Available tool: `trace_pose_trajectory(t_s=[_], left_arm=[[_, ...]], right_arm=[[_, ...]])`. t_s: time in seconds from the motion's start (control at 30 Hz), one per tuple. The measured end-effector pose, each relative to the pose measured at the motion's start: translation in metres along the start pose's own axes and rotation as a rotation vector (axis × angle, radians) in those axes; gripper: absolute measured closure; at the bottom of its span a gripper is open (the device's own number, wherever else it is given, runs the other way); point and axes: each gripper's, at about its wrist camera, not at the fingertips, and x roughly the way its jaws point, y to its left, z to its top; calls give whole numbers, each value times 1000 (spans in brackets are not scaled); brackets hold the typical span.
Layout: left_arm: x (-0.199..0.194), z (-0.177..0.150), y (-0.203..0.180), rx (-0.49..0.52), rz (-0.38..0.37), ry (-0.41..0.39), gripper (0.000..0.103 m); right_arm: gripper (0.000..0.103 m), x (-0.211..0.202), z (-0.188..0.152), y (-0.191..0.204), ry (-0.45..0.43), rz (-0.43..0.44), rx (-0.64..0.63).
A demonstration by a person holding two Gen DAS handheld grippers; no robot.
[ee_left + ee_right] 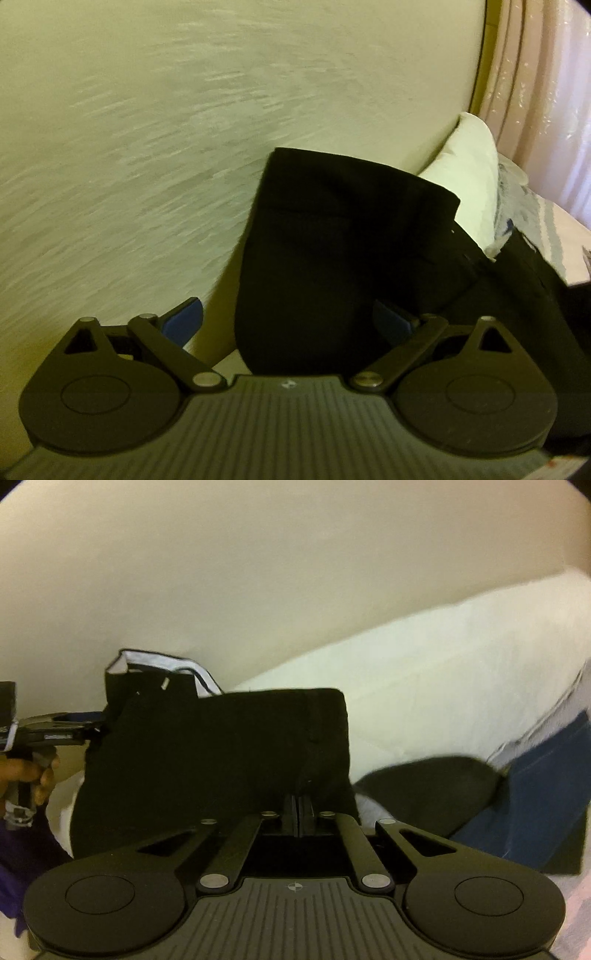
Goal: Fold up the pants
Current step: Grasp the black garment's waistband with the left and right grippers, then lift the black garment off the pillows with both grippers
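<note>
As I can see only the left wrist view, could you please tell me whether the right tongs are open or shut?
Observer: The right tongs are shut, tips at the black pants' near edge; pinched fabric I cannot confirm.
Operator: Thanks. What lies right of the pants there?
Observer: A dark blue cloth.
Operator: Is my left hand visible?
Observer: Yes, a hand grips the left tongs' handle beside the pants' left edge.
</note>
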Motion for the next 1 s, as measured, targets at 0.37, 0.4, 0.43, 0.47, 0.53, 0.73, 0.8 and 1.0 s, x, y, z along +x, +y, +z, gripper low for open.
trace_pose_trajectory(t_s=[0.37, 0.4, 0.43, 0.47, 0.53, 0.73, 0.8, 1.0], left_arm=[[-28, -1, -9, 56, 36, -69, 90], [-31, -1, -9, 63, 29, -71, 90], [-33, -2, -10, 75, 29, -78, 91], [-36, -2, -11, 89, 29, -85, 92], [-38, -4, -14, 102, 30, -88, 92], [-34, 1, -14, 96, 23, -90, 93], [-32, 1, -14, 96, 27, -88, 90], [-24, -1, -12, 83, 42, -66, 63]], right_arm=[[21, -1, -18, -10, -18, -3, 44], [10, 0, -21, -10, -40, 15, 47], [10, 7, -21, -10, -44, 40, 51], [10, 13, -21, -11, -23, 55, 59], [11, 29, -20, -11, 26, 78, 78], [100, 18, -7, -3, 0, 15, 66], [103, 4, -3, 3, -18, 2, 14], [103, -49, 7, 11, -160, -76, -33]])
